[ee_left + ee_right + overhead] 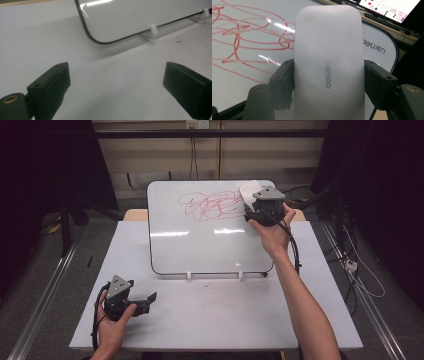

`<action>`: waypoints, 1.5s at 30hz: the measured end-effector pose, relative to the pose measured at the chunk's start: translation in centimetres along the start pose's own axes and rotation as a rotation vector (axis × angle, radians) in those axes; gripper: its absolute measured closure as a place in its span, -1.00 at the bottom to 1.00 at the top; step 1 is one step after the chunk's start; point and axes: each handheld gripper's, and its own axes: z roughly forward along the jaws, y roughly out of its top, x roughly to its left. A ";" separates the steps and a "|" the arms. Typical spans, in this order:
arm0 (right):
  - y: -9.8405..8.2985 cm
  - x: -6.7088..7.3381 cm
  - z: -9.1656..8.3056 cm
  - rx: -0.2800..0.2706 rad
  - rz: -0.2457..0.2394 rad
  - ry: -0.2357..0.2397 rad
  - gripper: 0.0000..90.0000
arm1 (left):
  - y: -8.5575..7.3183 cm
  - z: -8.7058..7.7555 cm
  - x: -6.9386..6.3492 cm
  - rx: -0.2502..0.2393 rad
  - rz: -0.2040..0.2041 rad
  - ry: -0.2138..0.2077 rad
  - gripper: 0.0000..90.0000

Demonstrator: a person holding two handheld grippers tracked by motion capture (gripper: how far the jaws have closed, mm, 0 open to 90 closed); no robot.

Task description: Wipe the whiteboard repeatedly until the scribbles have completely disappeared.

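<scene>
At the whiteboard's (pixel 210 227) upper right corner, the right gripper (pixel 257 200) holds a white eraser (pixel 249 191), its jaws clamped on the eraser's two long sides, as the right gripper view shows (pixel 329 70). A red scribble (pixel 210 205) lies just to the eraser's left on the tilted board, unwiped as far as can be seen. Step in hand, judged: the eraser is brought to the board, and the wipe is about to begin or barely begun. Next move, judged: press the eraser's face flat on the board and sweep leftward across the scribble, keeping the grip firm so the eraser does not twist between the jaws; the board stands on small white feet (pixel 153 31) and may shift under a hard push. Pose: right forearm stretched forward and up across the table (pixel 210 320), wrist bent over the board's edge. Left gripper (pixel 145 301) rests near the table's front left corner, jaws wide apart and empty, pointing toward the board's lower edge
</scene>
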 end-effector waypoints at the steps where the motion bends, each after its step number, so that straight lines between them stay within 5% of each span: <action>1: 0.0 0.2 0.0 0.002 -0.004 0.002 -0.30 | 0.0 0.0 0.0 0.001 0.004 0.000 -0.84; 25: -0.6 2.5 0.1 -0.003 -0.036 0.044 -0.30 | 0.0 0.0 0.0 0.004 0.010 0.002 -0.84; 45: -1.1 6.8 0.1 -0.007 -0.122 0.107 -0.30 | 0.0 0.1 -0.1 0.006 0.009 0.000 -0.84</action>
